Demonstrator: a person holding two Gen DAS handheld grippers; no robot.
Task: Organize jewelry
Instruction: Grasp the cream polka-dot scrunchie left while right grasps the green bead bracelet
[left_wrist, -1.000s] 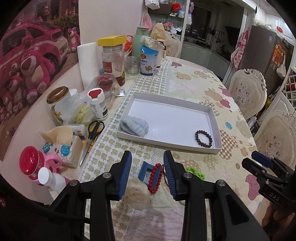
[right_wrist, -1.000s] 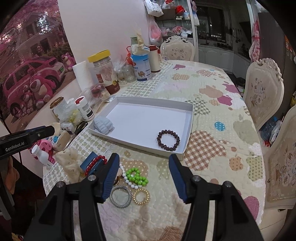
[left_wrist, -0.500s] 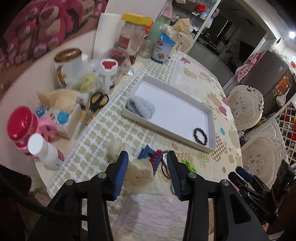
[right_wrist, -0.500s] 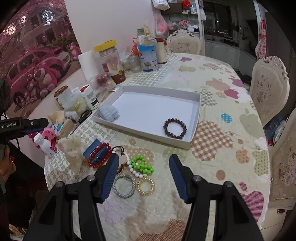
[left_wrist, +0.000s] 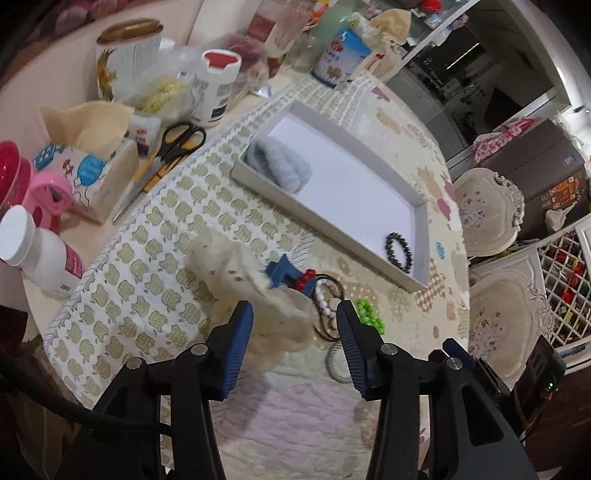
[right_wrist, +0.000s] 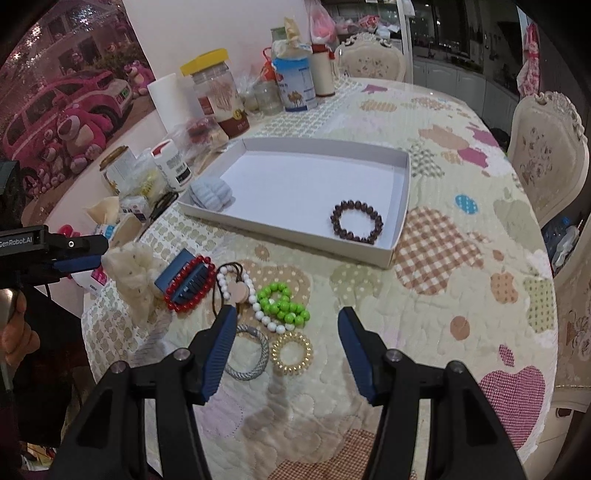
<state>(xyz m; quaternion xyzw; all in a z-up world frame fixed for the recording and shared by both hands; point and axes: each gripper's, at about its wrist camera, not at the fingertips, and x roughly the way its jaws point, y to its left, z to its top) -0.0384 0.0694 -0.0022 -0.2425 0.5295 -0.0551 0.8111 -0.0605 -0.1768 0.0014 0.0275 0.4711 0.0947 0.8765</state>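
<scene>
Left tool (left_wrist: 293, 321) spread, straddling cream scrunchie (left_wrist: 236, 269), presumably to grasp it. Right tool (right_wrist: 284, 325) spread, empty, hovering above loose bracelets; white tray (right_wrist: 402, 192) waits beyond.

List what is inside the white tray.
The white tray holds a dark beaded bracelet near its front right corner and a pale blue scrunchie at its front left corner. Whatever lies under the scrunchie is covered; the floor between them shows bare.

In the left wrist view, motion blur smears the cream scrunchie (left_wrist: 255, 284) at centre; it hides part of the blue clip (left_wrist: 282, 273)
</scene>
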